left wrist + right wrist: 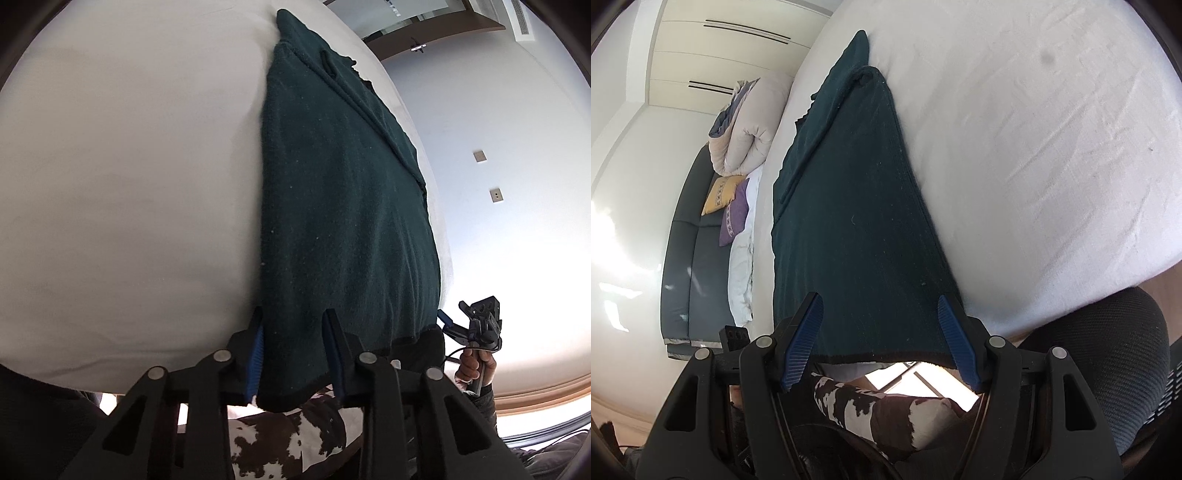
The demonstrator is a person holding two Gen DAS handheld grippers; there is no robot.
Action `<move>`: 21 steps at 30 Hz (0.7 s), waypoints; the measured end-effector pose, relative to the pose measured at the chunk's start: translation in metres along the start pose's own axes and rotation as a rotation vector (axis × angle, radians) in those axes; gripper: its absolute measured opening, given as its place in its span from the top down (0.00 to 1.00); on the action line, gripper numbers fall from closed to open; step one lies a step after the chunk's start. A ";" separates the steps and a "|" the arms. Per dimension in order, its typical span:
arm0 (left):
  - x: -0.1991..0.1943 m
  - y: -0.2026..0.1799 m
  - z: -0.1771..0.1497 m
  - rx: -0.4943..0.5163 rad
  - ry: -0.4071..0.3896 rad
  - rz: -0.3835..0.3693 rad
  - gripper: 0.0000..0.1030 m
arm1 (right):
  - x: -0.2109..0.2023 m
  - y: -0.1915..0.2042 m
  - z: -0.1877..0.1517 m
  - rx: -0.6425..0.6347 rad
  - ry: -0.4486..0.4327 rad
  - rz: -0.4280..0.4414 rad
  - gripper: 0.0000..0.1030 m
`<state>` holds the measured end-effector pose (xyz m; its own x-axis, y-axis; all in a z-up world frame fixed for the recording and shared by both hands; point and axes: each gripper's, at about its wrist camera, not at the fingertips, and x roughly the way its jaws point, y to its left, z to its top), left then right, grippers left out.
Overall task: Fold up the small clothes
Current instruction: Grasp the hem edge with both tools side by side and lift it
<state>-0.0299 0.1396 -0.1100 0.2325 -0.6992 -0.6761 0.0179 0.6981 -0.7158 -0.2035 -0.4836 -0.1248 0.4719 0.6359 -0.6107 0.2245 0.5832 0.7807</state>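
A dark teal knit garment [343, 206] lies flat and lengthwise on a white bed [129, 184], its black-trimmed hem hanging over the near edge. My left gripper [293, 325] is open, its blue-padded jaws standing on either side of the hem's left corner. In the right wrist view the same garment [857, 229] stretches away over the bed [1052, 147]. My right gripper [882, 314] is open wide, jaws to either side of the hem near its right corner. The right gripper also shows in the left wrist view [476, 328], held in a hand at the hem's right end.
A brown-and-white patterned trouser leg [886, 410] is below the bed edge. A black mesh chair [1108, 354] stands at the right. A dark sofa [690, 240] with a rolled duvet [750, 125] and cushions lies left. A wall with sockets [495, 195] is on the right.
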 end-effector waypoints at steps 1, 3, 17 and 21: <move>0.001 -0.001 0.001 0.005 0.002 0.004 0.76 | 0.000 0.000 -0.001 -0.003 0.011 -0.007 0.38; 0.003 -0.004 0.001 0.014 0.007 0.005 0.78 | -0.001 0.000 -0.004 -0.009 0.033 -0.022 0.38; 0.009 -0.003 -0.001 0.030 0.010 0.026 0.92 | 0.003 -0.005 0.009 -0.016 0.097 -0.121 0.39; 0.008 -0.001 -0.002 0.032 0.008 0.020 0.93 | 0.022 -0.003 0.014 -0.029 0.183 -0.104 0.39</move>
<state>-0.0304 0.1332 -0.1147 0.2253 -0.6859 -0.6920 0.0447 0.7167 -0.6959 -0.1816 -0.4784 -0.1384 0.2839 0.6514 -0.7036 0.2375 0.6631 0.7098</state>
